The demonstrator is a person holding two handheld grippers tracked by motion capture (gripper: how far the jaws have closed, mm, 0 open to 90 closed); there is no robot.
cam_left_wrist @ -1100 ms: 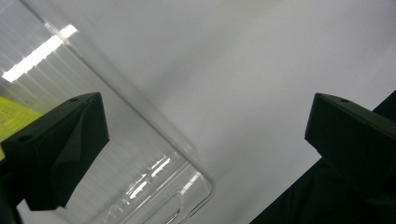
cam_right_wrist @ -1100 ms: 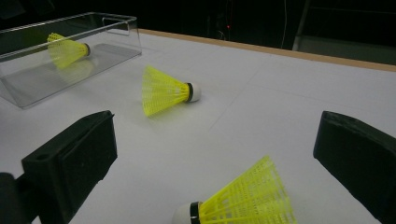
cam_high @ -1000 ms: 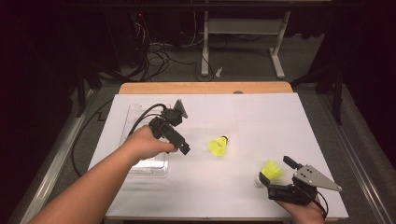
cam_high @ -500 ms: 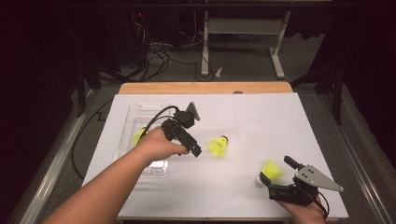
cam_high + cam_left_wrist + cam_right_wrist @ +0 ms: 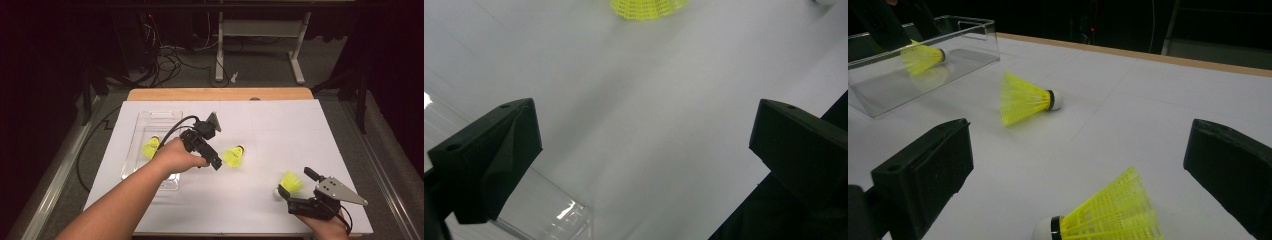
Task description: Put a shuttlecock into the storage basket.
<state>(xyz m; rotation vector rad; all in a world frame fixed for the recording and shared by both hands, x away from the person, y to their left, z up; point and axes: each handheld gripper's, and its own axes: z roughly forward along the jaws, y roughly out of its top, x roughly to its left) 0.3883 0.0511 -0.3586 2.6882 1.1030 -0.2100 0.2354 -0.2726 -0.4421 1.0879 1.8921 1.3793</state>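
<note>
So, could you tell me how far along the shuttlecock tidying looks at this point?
Done: one shuttlecock lies in the clear tray. In hand: the open left gripper is beside the middle shuttlecock, not yet gripping it. Left: that one, and the near shuttlecock lying on the table in front of the open right gripper.

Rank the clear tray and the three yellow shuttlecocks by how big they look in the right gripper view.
1. Clear tray.
2. Nearest shuttlecock, cut off by the frame edge and enlarged by nearness.
3. Middle shuttlecock.
4. Shuttlecock in the tray.
All three are probably equal in true size.
</note>
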